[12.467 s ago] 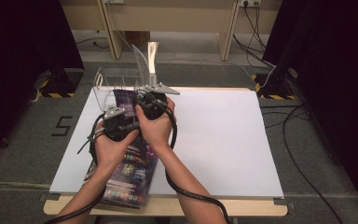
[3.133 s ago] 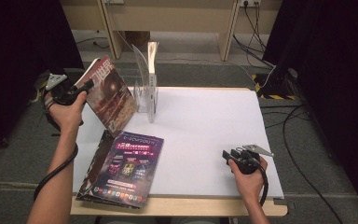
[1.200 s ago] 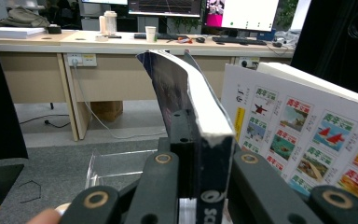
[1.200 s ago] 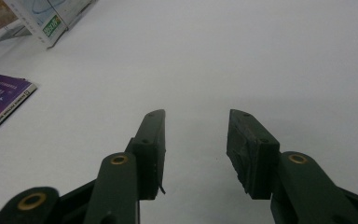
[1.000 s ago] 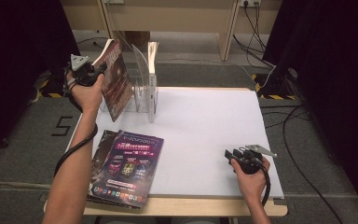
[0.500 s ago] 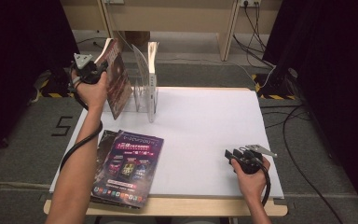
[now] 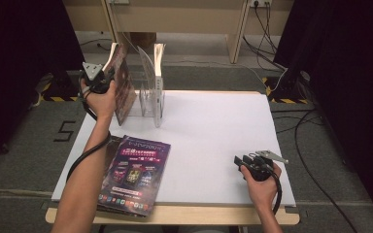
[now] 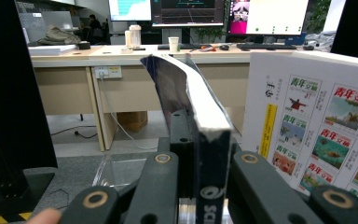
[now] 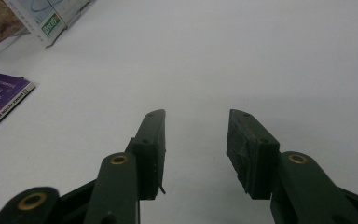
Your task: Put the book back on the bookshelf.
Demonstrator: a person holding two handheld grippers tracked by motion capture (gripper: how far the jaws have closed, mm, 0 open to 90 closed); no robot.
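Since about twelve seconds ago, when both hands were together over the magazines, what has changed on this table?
The left gripper took one magazine off the stack, lifted it and swung it upright to the clear rack, closed on its spine. The right gripper let go and withdrew to the table's near right, jaws open. The rack and its white magazine stayed.

A large "5" is marked on the floor [image 7: 64, 131] left of the surface. The white magazine cover [image 8: 317, 126] beside the held magazine [image 8: 205, 140] repeats "青年文摘"; the held spine reads "SDS".
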